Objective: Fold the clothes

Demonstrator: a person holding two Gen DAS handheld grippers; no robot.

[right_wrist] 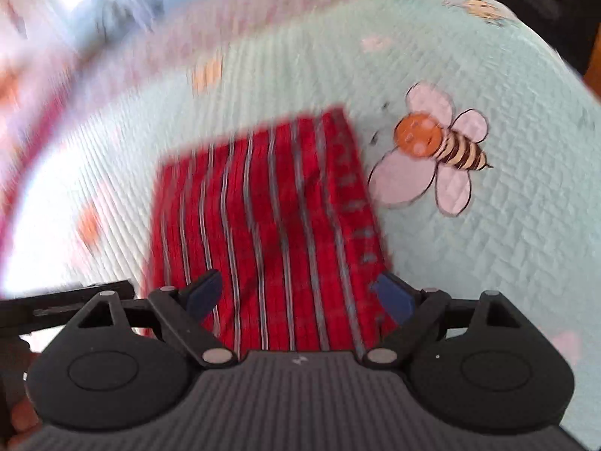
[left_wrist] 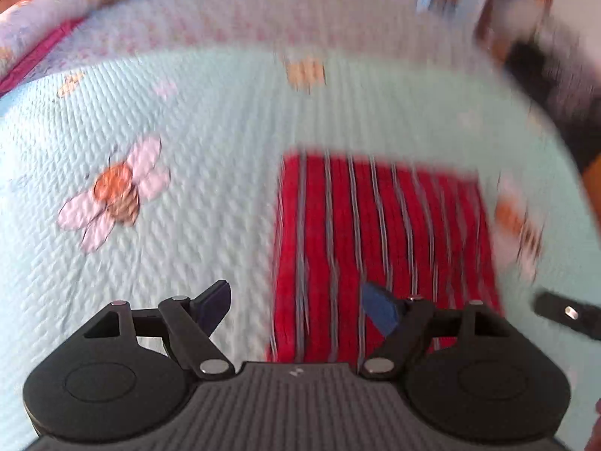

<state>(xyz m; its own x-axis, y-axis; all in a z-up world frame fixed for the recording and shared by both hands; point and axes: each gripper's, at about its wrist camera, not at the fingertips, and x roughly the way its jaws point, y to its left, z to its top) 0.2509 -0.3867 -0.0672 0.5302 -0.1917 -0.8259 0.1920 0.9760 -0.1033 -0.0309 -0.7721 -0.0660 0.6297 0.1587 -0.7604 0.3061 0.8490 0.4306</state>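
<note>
Pillow: a long roll-shaped pillow with a pale flower print (left_wrist: 45, 11) lies at the far left edge of the bed, beside a pink strip of cloth.
Bedcover: a pale mint-green quilted bedcover with bee pictures (left_wrist: 210, 120) covers the bed; it is visible also in the right wrist view (right_wrist: 507, 225).
Bee on the left: a stitched bee with orange head and pink wings (left_wrist: 116, 191) is well to the left of the garment.
Left gripper: the black left gripper with blue finger pads (left_wrist: 296, 306) is above the bedcover, its 2 fingers wide apart and holding nothing. The left pad (left_wrist: 214, 306) is over the quilt, and the right pad (left_wrist: 381, 308) is over the near left part of the garment.
Garment: a folded red knitted garment with thin grey stripes (left_wrist: 383, 225) lies flat on the bedcover as a rectangle; in the right wrist view (right_wrist: 263, 206) it is directly in front of the fingers.
Right gripper: the black right gripper with blue finger pads (right_wrist: 300, 297) has its 2 fingers wide apart and grips nothing. Both pads are over the near edge of the garment; if they touch it, I cannot tell.
Bee on the right: a 2nd bee with striped body (right_wrist: 435, 146) is just beside the right edge of the garment.
Sharpness: both views are blurred.
</note>
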